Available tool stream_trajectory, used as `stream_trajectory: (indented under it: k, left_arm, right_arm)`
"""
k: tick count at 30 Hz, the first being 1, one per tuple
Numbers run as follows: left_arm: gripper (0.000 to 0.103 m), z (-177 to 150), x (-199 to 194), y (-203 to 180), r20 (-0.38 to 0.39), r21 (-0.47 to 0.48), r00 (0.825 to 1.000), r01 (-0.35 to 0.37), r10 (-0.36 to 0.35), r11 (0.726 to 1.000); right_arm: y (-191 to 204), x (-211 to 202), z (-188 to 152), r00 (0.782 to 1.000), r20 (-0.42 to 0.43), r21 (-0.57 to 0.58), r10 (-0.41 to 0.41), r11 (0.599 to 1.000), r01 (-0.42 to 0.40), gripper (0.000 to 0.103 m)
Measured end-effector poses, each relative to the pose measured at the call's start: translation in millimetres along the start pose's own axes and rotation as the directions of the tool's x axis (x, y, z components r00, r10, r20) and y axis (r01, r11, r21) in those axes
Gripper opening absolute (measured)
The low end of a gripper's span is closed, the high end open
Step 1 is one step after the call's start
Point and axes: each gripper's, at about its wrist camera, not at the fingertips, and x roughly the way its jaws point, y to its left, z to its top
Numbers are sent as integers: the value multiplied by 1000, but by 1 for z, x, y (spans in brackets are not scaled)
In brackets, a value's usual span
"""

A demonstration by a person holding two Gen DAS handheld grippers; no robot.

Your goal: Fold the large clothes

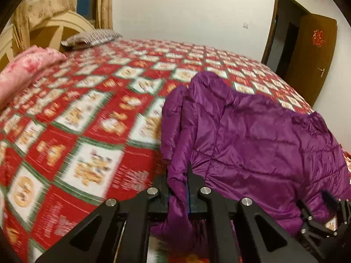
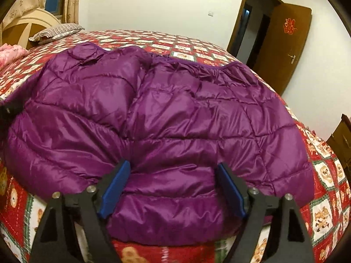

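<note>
Jacket (image 2: 166, 114), purple, quilted and padded, one item: lies spread across the near part of the bed (image 1: 92, 118), on a red-and-white checked bedspread with green borders, its near edge hanging over the bed's front side. Left tool (image 1: 186, 188): mine, pressed together and pinching a gathered fold of the jacket's left edge; purple fabric bunches between the black fingers and droops below them. Right tool (image 2: 173, 182): mine, spread wide, the blue pads (image 2: 115, 188) standing either side of the jacket's near edge with fabric between them; the pads seem to rest against the cloth without squeezing it, so I log this one as not yet gripping. The same tool shows at the lower right of the left wrist view, just beside the jacket's right end. Other items, none involved: striped pillow (image 2: 54, 32) and pink floral quilt (image 1: 24, 70) at the far left of the bed by the cream headboard (image 1: 59, 28); brown door (image 2: 283, 43) open in the far wall. Progress, as I judge it: early. The jacket lies open and roughly flat, with a sleeve laid over the body on the left side. Only one edge is secured. Remaining: secure the right side, carry the edges over, fold the body down to a compact bundle.
</note>
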Motion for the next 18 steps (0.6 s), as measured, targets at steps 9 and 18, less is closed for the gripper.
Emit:
stream_trajectory:
  k: [9, 18]
  left_arm:
    - [7, 28, -55, 62, 92, 16, 990, -112, 110, 994]
    - [7, 66, -122, -14, 267, 223, 963, -100, 37, 970]
  right_arm:
    - [40, -29, 4, 971, 41, -60, 235, 971, -233, 82]
    - [-80, -59, 4, 980, 158, 172, 119, 974, -146, 91]
